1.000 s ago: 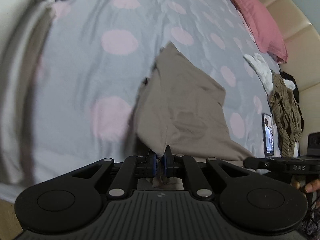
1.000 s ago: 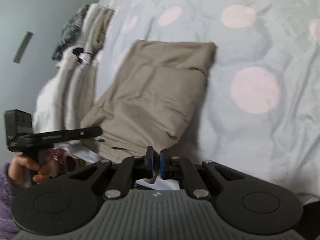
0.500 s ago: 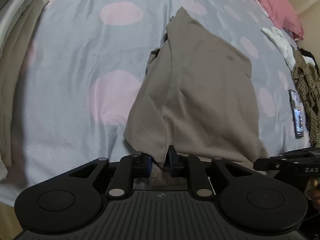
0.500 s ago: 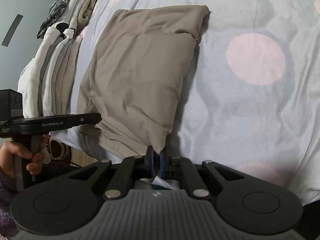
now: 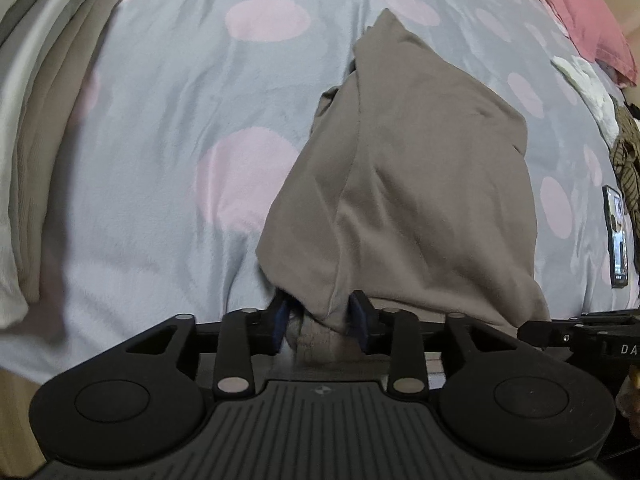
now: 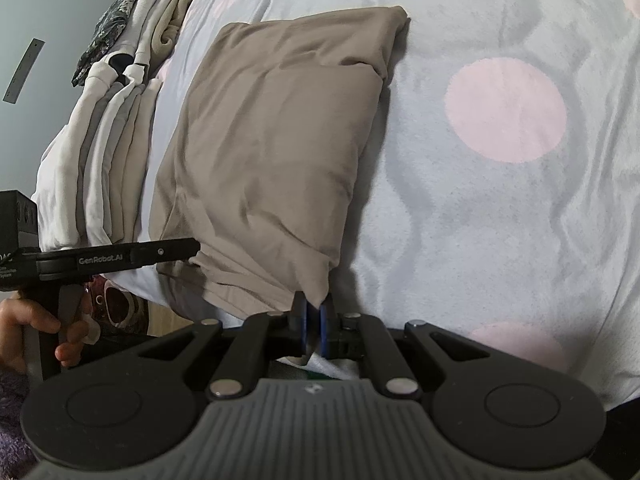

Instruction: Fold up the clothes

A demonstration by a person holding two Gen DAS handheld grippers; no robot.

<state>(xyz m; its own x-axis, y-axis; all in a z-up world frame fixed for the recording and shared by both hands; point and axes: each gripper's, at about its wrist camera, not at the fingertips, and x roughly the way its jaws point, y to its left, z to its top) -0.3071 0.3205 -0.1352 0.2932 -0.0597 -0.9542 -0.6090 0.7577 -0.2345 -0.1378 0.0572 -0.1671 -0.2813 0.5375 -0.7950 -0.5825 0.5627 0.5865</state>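
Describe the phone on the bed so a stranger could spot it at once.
Start at the polka-dot bedspread and go right, past the taupe garment. Near the bed's edge lies the phone, beside a brown striped garment. It is the only flat, hard, glossy rectangle among cloth.

Bedroom in a home. Work surface is a bed: grey duvet cover (image 5: 168, 92) with big pink polka dots, soft and wrinkled. Pink pillow (image 5: 576, 12) at the far end against a padded beige headboard (image 5: 630, 28). Stack of folded clothes (image 6: 108, 152) in whites, greys and beige along one edge of the bed, a dark patterned piece on its far side. Taupe garment (image 6: 272, 152) lying folded mid-bed. Loose white item (image 5: 584, 84) and a brown striped garment (image 5: 626, 160) bunched near the headboard side. Phone (image 5: 616, 236) lying face up on the cover. Plain pale blue-grey wall (image 6: 60, 12) behind the stack. Domestic laundry clutter, nothing industrial.
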